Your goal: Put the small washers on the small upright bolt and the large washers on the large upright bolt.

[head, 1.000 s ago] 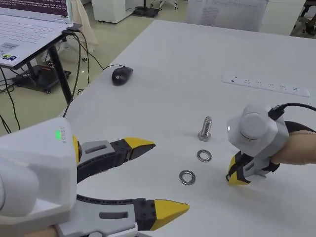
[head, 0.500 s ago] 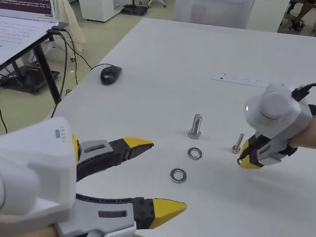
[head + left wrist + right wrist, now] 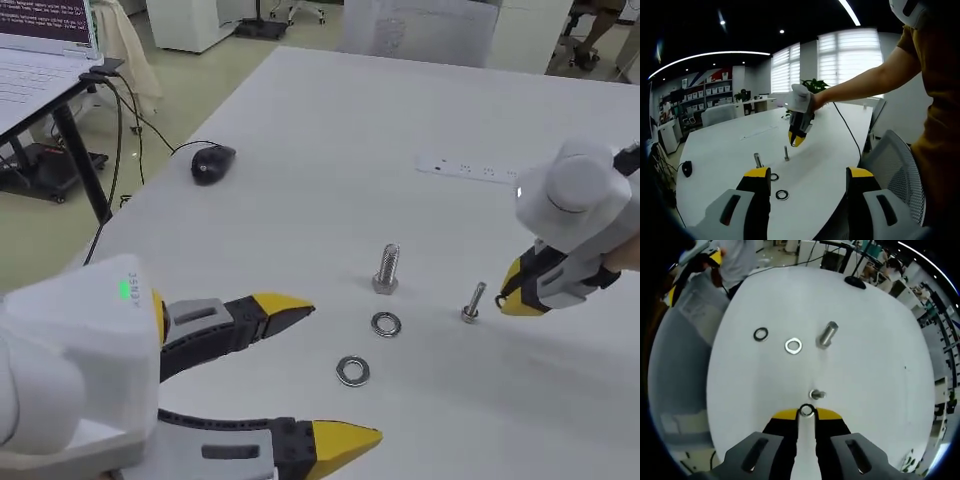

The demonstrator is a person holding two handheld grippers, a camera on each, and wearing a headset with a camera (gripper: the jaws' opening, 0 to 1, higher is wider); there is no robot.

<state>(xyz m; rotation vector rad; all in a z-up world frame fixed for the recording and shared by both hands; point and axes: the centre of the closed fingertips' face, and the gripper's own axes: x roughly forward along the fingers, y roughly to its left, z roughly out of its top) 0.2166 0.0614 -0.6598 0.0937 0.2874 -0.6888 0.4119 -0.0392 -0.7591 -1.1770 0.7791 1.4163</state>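
The small washer (image 3: 806, 411) is pinched at the very tips of the right gripper (image 3: 806, 415), whose jaws stand narrow around it. In the right gripper view the small bolt (image 3: 817, 394) lies just beyond those tips, at about 1 o'clock, near but apart. In the head view the same bolt (image 3: 473, 301) stands upright on the white table (image 3: 330, 130), at 9 o'clock from the right gripper (image 3: 508, 300). Its long axis points up, so the washer's hole probably has to come over the bolt's top and then drop. The large bolt (image 3: 387, 268) stands further off at 10 o'clock, with two large washers (image 3: 385, 324) (image 3: 352, 370) lying flat at its 6 o'clock. The left gripper (image 3: 342, 370) hovers wide open and holds nothing, well apart from the small bolt, so the right is much the nearer. A mouse (image 3: 211, 162) and a power strip (image 3: 465, 168) lie at the far side.
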